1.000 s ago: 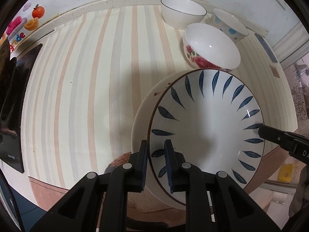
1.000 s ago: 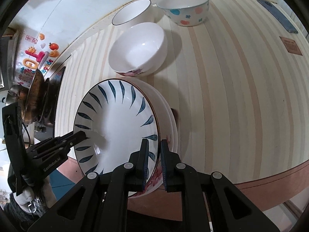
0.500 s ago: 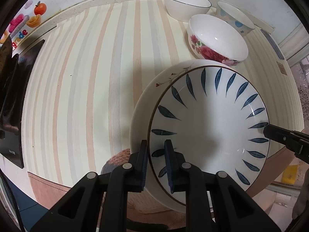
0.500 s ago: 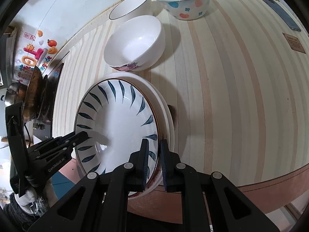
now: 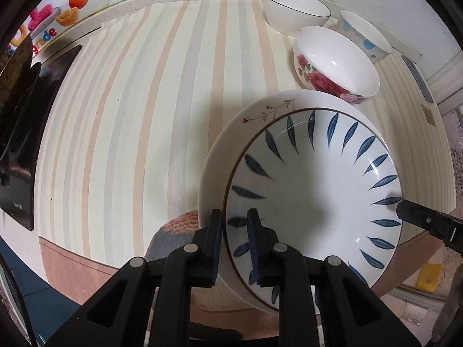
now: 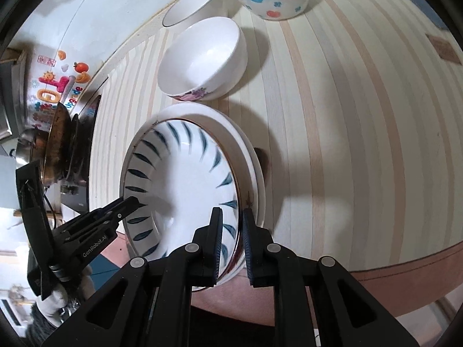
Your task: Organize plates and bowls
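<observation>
A blue-leaf plate (image 5: 315,190) lies stacked in a larger white plate with a red sprig (image 5: 231,133). My left gripper (image 5: 234,248) is shut on the stack's near rim. My right gripper (image 6: 233,245) is shut on the opposite rim; the stack also shows in the right wrist view (image 6: 185,179). Both hold the stack just above the striped table's front edge. Beyond it stand a rose-patterned bowl (image 5: 335,60), a plain white bowl (image 5: 295,8) and a spotted bowl (image 5: 364,34).
The striped table (image 5: 139,110) spreads to the left. A black cooktop (image 5: 26,121) lies at its left edge, with a dark pan (image 6: 60,144) on it. Stickers (image 5: 49,20) mark the back wall. A flat grey object (image 5: 419,78) lies far right.
The plate stack, held by both grippers, has moved further onto the table toward the rose bowl and tilted slightly. Both grippers stay shut on its rims.
</observation>
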A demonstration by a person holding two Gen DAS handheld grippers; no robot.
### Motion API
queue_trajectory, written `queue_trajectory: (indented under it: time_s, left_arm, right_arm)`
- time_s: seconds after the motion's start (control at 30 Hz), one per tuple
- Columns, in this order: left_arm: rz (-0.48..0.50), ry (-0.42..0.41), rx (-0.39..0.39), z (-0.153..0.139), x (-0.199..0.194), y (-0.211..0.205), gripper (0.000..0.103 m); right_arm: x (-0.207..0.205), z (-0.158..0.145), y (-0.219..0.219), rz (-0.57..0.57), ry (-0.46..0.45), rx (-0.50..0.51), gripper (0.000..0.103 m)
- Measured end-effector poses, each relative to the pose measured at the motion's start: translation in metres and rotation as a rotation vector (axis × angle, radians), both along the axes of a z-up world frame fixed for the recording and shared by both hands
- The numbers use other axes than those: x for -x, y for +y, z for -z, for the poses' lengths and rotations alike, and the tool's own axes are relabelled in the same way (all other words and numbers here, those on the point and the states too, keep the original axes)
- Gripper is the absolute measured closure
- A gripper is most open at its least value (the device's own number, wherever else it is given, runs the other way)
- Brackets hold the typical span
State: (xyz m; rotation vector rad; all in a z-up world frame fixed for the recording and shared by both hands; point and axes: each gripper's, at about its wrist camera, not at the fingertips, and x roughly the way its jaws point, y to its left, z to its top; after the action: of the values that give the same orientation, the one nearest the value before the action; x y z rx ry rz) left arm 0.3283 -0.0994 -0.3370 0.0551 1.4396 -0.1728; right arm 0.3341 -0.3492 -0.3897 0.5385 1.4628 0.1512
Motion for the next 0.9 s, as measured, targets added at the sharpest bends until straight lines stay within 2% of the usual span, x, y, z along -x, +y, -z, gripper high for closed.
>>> queue_trajectory:
  time_s: [0.2,0.4,0.63,0.7,0.73,0.77,0.8,0.87,0.9]
  left_arm:
    - [0.0,-0.039,-0.014,-0.02,0.017,0.003,0.087]
    - [0.019,-0.139,0.007,-0.073,0.045,0.01,0.087]
    - [0.028,-0.247,0.069,-0.143,0.08,0.029,0.081]
    - [0.03,-0.274,0.092,-0.162,0.093,0.035,0.073]
    - [0.03,-0.289,0.092,-0.169,0.099,0.036,0.072]
    - [0.035,-0.302,0.096,-0.176,0.104,0.036,0.063]
    - [0.038,-0.318,0.103,-0.184,0.111,0.038,0.046]
    - [0.043,-0.342,0.109,-0.198,0.123,0.042,0.026]
    - [0.046,-0.353,0.111,-0.202,0.127,0.043,0.026]
  right_arm:
    - [0.01,-0.015,0.003,-0.004,-0.031,0.044,0.086]
    - [0.037,-0.067,0.024,-0.058,-0.113,0.153,0.086]
    - [0.083,-0.138,0.05,-0.06,-0.218,0.189,0.068]
    - [0.097,-0.158,0.058,-0.057,-0.24,0.2,0.059]
    - [0.104,-0.167,0.061,-0.055,-0.252,0.207,0.049]
    - [0.113,-0.178,0.065,-0.053,-0.269,0.214,0.039]
    - [0.121,-0.185,0.067,-0.049,-0.28,0.219,0.035]
    - [0.135,-0.199,0.071,-0.039,-0.293,0.226,0.03]
    - [0.144,-0.207,0.074,-0.035,-0.304,0.231,0.029]
